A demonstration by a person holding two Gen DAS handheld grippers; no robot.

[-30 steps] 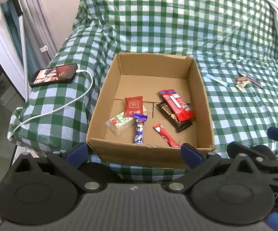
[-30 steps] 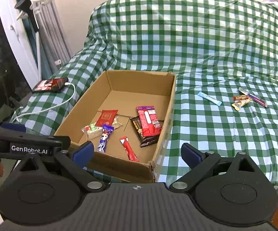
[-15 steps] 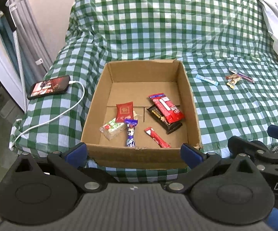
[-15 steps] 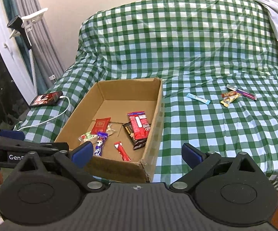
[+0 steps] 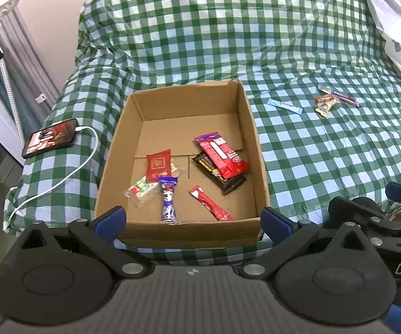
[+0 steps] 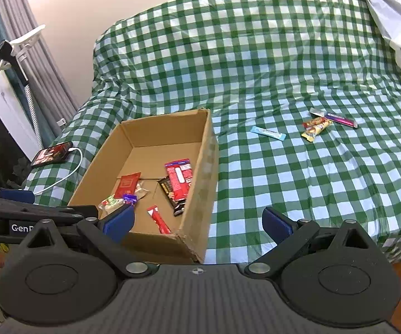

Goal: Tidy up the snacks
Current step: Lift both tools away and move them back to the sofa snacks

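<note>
Your box (image 5: 249,128) sits frame centre, open-topped cardboard, six snacks on its floor. Blue stick (image 5: 285,105), yellow bar (image 5: 325,105) and purple bar (image 5: 342,98) lie upper right on the checked cloth (image 5: 325,161), open room around them. Left gripper (image 5: 193,218) and right gripper (image 6: 197,220): both spread wide, empty, touching nothing.

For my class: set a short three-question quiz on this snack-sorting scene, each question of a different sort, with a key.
1. True or false: the blue stick packet lies inside the cardboard box.
2. Which lies on the checked cloth on the far side of the box from the loose snacks? A) phone B) mug C) book
3. Fill in: the left gripper and right gripper both have their jaws ____.

Key: 1 false, it lies on the cloth beside the box; 2 A; 3 open, holding nothing.
</note>
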